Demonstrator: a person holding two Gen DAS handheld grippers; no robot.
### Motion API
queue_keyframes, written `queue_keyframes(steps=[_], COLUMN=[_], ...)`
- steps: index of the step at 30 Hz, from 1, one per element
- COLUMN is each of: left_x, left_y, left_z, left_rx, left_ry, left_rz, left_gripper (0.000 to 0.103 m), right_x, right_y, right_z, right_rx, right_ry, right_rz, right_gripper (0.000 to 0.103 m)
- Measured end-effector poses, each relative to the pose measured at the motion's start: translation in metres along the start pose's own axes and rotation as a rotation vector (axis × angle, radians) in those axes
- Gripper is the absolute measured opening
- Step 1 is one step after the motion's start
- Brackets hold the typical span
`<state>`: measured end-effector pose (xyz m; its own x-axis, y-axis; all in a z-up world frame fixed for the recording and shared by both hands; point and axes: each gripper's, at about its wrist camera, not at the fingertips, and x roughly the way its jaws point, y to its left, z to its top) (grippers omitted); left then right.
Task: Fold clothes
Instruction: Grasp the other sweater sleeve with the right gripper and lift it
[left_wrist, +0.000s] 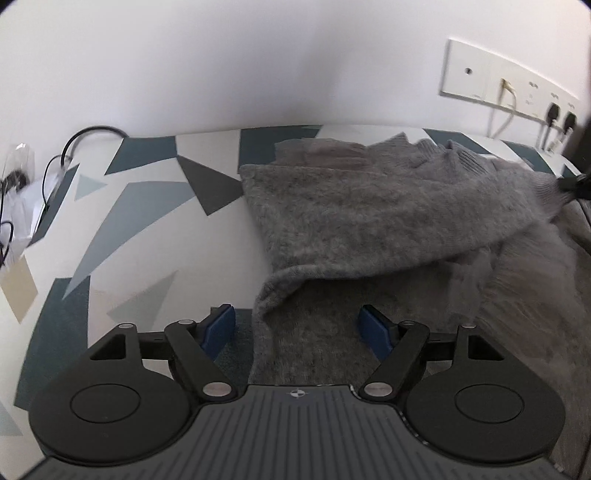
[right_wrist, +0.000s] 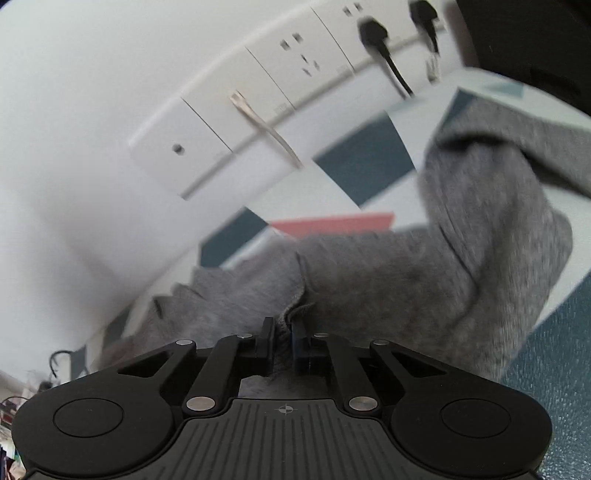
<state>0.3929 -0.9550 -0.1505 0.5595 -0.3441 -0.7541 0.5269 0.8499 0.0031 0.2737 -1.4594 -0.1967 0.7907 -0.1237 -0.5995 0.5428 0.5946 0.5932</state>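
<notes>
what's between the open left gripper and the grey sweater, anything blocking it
Nothing visible. The left gripper is open directly over the grey sweater, whose folded edge lies between its fingers; the right gripper already pinches it.

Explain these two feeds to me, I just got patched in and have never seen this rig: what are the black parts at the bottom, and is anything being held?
No robot arm here: a person holds a two-finger gripper in each hand, and each picture comes from a fisheye camera looking forward along those fingers. The black linkages at the bottom are the grippers themselves. The left wrist view shows the left gripper with its blue pads wide apart, holding nothing, over a gray sweater partly folded on a patterned tablecloth. In the right wrist view, the right gripper is pinched shut on an edge of the same sweater. A wall socket strip runs behind the table.
</notes>
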Motion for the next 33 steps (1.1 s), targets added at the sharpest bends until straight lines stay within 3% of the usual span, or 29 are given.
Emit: queue_keyframes(steps=[4,10,13,19,22,28,31,33], left_x=[0.004,0.005,0.005,-0.002,-0.014,-0.020,-0.015,-0.011], left_y=[0.004,0.016,0.019,0.023,0.022,-0.010,-0.032,-0.047], left_z=[0.005,0.006,0.006,0.003,0.002,0.007,0.013,0.017], left_rx=[-0.013,-0.028,-0.031,-0.048,-0.075,-0.072,-0.067,-0.051], left_ry=[-0.002,0.000,0.004,0.013,-0.012,-0.046,-0.033,-0.014], left_rz=[0.022,0.041,0.054,0.066,0.025,-0.035,-0.078,-0.107], left_gripper=[0.076,0.078,0.078,0.078,0.078,0.078,0.080,0.082], right_x=[-0.043,-0.050,-0.044,-0.058,-0.080,-0.096,-0.083,-0.077], right_y=[0.017,-0.010,-0.024,-0.024,-0.026,-0.049,-0.078,-0.107], right_z=[0.014,-0.003,-0.022,-0.031,-0.019,0.022,0.043,0.048], right_rx=[-0.087,-0.161,-0.151,-0.131,-0.096,-0.076,0.103,0.311], right_ry=[-0.065,0.172,0.198,0.103,-0.015,-0.228,-0.286,-0.305], right_rz=[0.053,-0.097,-0.145,-0.130,-0.136,-0.267,-0.267,-0.164], right_gripper=[0.007,0.007,0.011,0.024,0.029,0.036,0.045,0.045])
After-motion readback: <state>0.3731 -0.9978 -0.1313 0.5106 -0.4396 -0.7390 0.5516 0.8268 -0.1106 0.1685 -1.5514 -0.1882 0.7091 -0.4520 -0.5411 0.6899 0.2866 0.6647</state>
